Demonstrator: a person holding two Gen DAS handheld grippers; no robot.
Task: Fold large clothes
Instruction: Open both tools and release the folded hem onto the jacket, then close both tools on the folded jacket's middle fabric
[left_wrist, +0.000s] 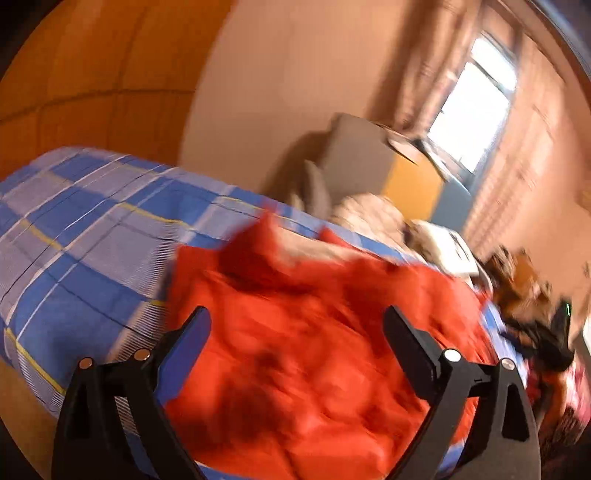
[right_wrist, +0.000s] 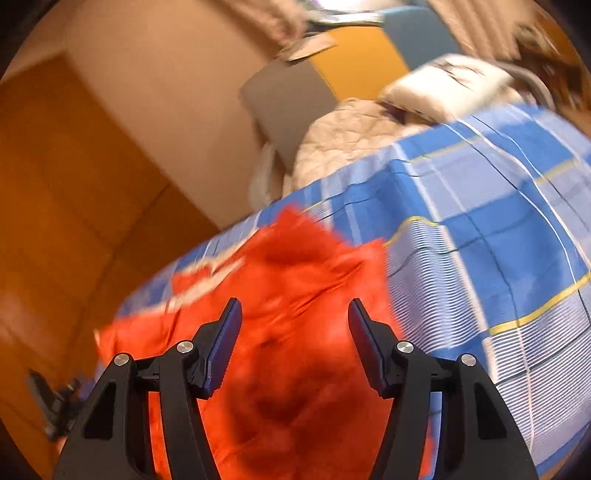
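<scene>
The red garment (left_wrist: 306, 332) lies rumpled on the blue plaid bedspread (left_wrist: 92, 229), on the side away from the white pillow (right_wrist: 447, 85). Left gripper (left_wrist: 297, 325) and right gripper (right_wrist: 295, 317) both hang over it, jaws spread, pinching nothing. No neat fold shows through the blur; most folding appears outstanding.

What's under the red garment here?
The red garment lies on a blue plaid bedsheet, which shows all around it. The sheet directly beneath is covered, so anything there is hidden.
</scene>
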